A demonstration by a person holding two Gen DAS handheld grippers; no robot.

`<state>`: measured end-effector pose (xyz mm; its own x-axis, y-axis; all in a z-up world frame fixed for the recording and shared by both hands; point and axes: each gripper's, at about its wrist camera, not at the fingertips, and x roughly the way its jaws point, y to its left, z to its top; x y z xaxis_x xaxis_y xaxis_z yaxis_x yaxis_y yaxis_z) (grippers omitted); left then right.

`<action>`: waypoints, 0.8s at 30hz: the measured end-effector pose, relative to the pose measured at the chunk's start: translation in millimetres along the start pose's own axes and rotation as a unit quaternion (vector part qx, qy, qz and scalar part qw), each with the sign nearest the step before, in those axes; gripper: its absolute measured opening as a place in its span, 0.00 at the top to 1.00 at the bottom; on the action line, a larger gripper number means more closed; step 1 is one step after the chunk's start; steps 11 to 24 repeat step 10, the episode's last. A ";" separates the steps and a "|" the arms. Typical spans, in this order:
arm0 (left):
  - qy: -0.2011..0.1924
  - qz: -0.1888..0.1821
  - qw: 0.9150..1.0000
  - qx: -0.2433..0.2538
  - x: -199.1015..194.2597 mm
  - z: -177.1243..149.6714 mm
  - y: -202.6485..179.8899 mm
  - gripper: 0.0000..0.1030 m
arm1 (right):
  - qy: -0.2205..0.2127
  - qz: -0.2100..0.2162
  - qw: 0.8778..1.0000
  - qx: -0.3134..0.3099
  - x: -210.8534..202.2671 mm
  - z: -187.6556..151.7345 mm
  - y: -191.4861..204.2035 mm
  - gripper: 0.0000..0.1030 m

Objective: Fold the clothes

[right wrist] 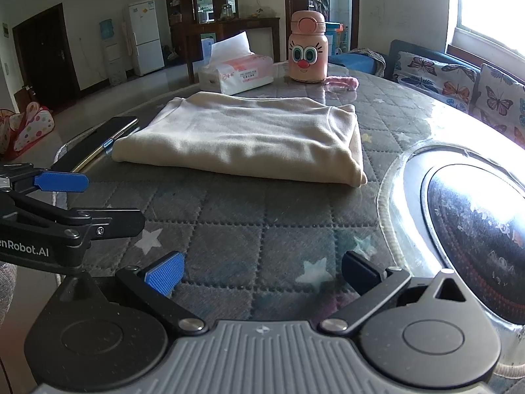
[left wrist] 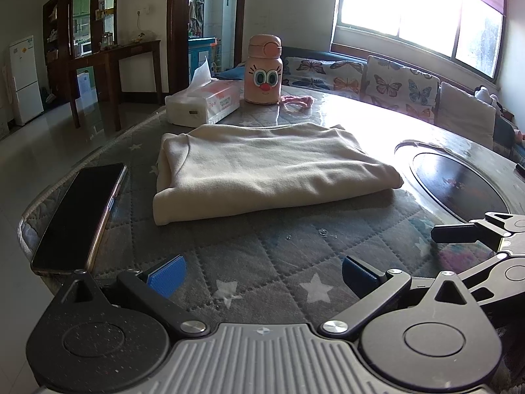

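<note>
My folding looks finished: the cream garment (left wrist: 259, 167) lies in a compact, squared stack on the quilted desk (left wrist: 262, 262), between the phone (left wrist: 78, 216) and the dark round inset (left wrist: 459, 184). Both my left gripper (left wrist: 262, 275) and right gripper (right wrist: 262, 272) hang short of it, jaws spread apart, holding nothing. Its edges sit even and its top lies smooth, with only soft creases; I judge nothing remains except perhaps tidying.

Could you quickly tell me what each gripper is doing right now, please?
Left gripper: jaws open, empty, short of the folded cream garment.
Right gripper: jaws open, empty, over the quilted table cover.
</note>
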<state>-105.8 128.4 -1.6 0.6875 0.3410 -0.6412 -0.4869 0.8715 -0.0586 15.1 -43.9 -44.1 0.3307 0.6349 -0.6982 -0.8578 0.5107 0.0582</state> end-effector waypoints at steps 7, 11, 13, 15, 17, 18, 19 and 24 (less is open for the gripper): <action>-0.002 0.001 1.000 0.000 -1.6 -0.4 -1.2 0.00 | 0.000 0.002 1.000 0.004 -1.5 -1.2 -0.6 0.00; -0.002 -0.001 1.000 0.001 -2.4 -0.4 -1.7 0.00 | 0.000 0.003 1.000 0.005 -1.7 -1.1 -0.8 0.00; -0.002 -0.001 1.000 0.001 -2.4 -0.4 -1.7 0.00 | 0.000 0.003 1.000 0.005 -1.7 -1.1 -0.8 0.00; -0.002 -0.001 1.000 0.001 -2.4 -0.4 -1.7 0.00 | 0.000 0.003 1.000 0.005 -1.7 -1.1 -0.8 0.00; -0.002 -0.001 1.000 0.001 -2.4 -0.4 -1.7 0.00 | 0.000 0.003 1.000 0.005 -1.7 -1.1 -0.8 0.00; -0.002 -0.001 1.000 0.001 -2.4 -0.4 -1.7 0.00 | 0.000 0.003 1.000 0.005 -1.7 -1.1 -0.8 0.00; -0.002 -0.001 1.000 0.001 -2.4 -0.4 -1.7 0.00 | 0.000 0.003 1.000 0.005 -1.7 -1.1 -0.8 0.00; -0.002 -0.001 1.000 0.001 -2.4 -0.4 -1.7 0.00 | 0.000 0.003 1.000 0.005 -1.7 -1.1 -0.8 0.00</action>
